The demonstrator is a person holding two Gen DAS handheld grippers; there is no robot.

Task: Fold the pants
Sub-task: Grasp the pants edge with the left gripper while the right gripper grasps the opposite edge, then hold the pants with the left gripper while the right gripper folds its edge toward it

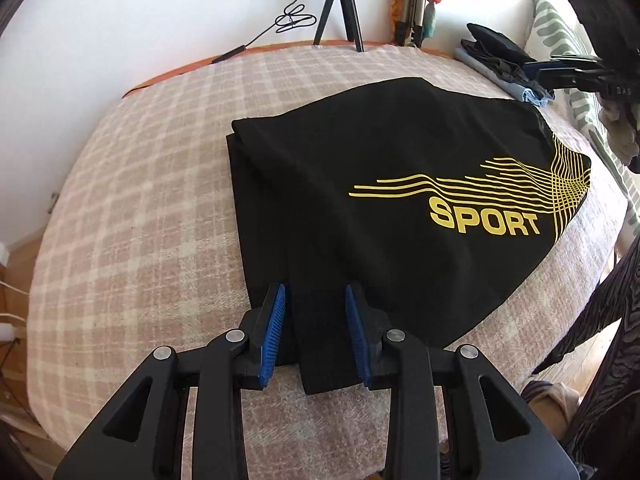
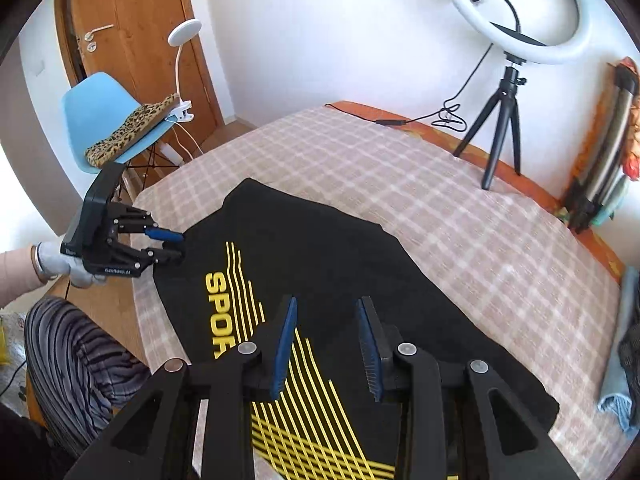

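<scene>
Black pants (image 1: 360,184) with a yellow "SPORT" print lie partly folded on the checked bed cover; they also show in the right wrist view (image 2: 320,256). My left gripper (image 1: 316,312) is open, its blue pads either side of the pants' near cuff edge, low over the bed. It also shows from the side in the right wrist view (image 2: 176,246), at the pants' left edge. My right gripper (image 2: 328,332) is open above the printed end of the pants, holding nothing. It shows at the right edge of the left wrist view (image 1: 560,72).
A pink checked bed cover (image 1: 140,200) spans the bed. A black tripod (image 2: 496,128) with a ring light and a cable stand at the far side. A pile of clothes (image 1: 500,64) lies far right. A blue chair (image 2: 108,120) stands beyond the bed.
</scene>
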